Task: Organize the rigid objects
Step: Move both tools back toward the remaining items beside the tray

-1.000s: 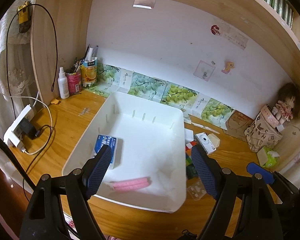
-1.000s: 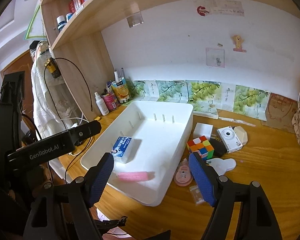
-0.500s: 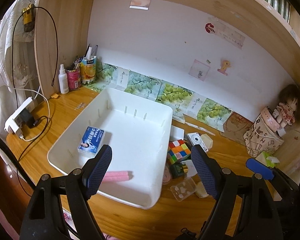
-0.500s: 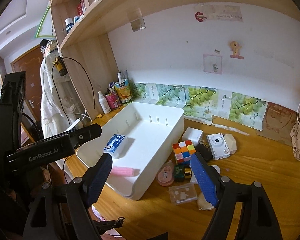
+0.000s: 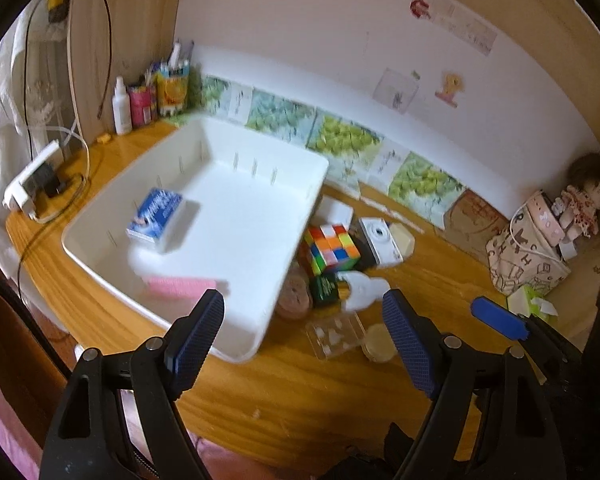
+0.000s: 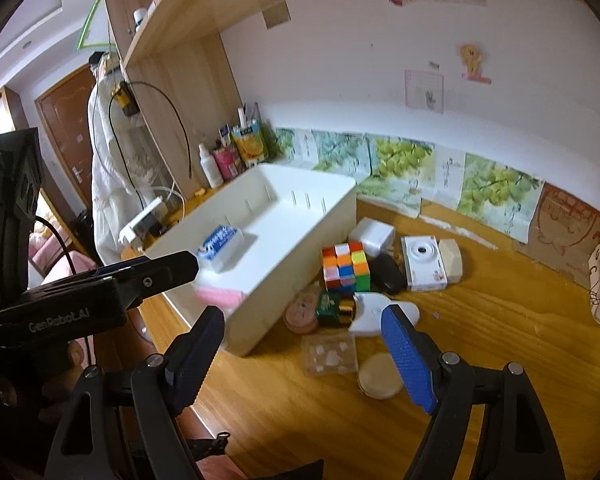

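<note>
right of the white bin [image 6: 300, 240], which already holds a blue box [image 6: 220, 246] and pink bar [image 6: 220, 295], the cube [image 6: 345, 266] and camera [image 6: 422, 263] wait loose, both claws, left [image 5: 304, 334] and right [image 6: 304, 354], wide open, empty, likely ready to pick.

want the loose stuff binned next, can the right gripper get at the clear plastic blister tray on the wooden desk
Probably yes. The right gripper is open and empty, and the clear plastic blister tray lies flat on the wooden desk just ahead of it, uncovered. A round tan lid and the white bin sit close by.
</note>
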Demonstrator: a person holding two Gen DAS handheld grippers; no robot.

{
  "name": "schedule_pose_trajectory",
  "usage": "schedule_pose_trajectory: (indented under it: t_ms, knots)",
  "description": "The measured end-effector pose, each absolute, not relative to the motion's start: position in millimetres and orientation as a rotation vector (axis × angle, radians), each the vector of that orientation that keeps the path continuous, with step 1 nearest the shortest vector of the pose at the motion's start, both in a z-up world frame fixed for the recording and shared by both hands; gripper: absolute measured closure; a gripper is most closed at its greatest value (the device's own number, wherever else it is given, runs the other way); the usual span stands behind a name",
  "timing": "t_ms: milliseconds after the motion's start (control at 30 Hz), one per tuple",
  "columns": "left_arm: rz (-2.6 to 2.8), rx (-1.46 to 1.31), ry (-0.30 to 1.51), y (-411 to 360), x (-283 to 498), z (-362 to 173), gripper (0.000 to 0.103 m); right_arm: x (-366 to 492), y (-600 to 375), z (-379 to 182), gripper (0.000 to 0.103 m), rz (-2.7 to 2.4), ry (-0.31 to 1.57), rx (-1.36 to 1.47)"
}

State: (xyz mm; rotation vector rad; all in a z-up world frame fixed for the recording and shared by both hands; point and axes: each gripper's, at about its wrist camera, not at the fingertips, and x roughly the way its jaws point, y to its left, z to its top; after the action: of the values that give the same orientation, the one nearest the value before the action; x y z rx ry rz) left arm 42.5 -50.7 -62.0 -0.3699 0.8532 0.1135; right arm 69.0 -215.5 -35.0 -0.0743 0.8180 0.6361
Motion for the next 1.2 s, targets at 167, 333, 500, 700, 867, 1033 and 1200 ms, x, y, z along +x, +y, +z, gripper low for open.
schedule_pose_trajectory:
  t_ms: [167, 333, 500, 700, 867, 1033, 1200]
  knots:
    - [0.100, -0.390, 0.935, -64, 50, -73, 0.019, 75, -222, -51, 0.022, 0.643, 0.865, -0.132]
    - [0.067, -0.417, 1.037, -75, 62, -88, 0.019, 81, -228, -69, 0.022, 0.652, 0.903, -0.194]
    - [0.050, -0.452, 1.132, -85, 72, -107, 0.019, 85, -232, -90, 0.022, 0.661, 0.910, -0.292]
    - [0.050, -0.527, 1.205, -90, 82, -129, 0.019, 86, -241, -115, 0.022, 0.724, 0.875, -0.378]
    - [0.075, -0.600, 1.253, -91, 94, -147, 0.019, 91, -244, -134, 0.022, 0.770, 0.845, -0.445]
    - [0.116, -0.663, 1.298, -89, 109, -165, 0.019, 100, -245, -150, 0.022, 0.797, 0.841, -0.465]
    - [0.146, -0.661, 1.334, -90, 122, -174, 0.020, 106, -241, -161, 0.022, 0.818, 0.842, -0.491]
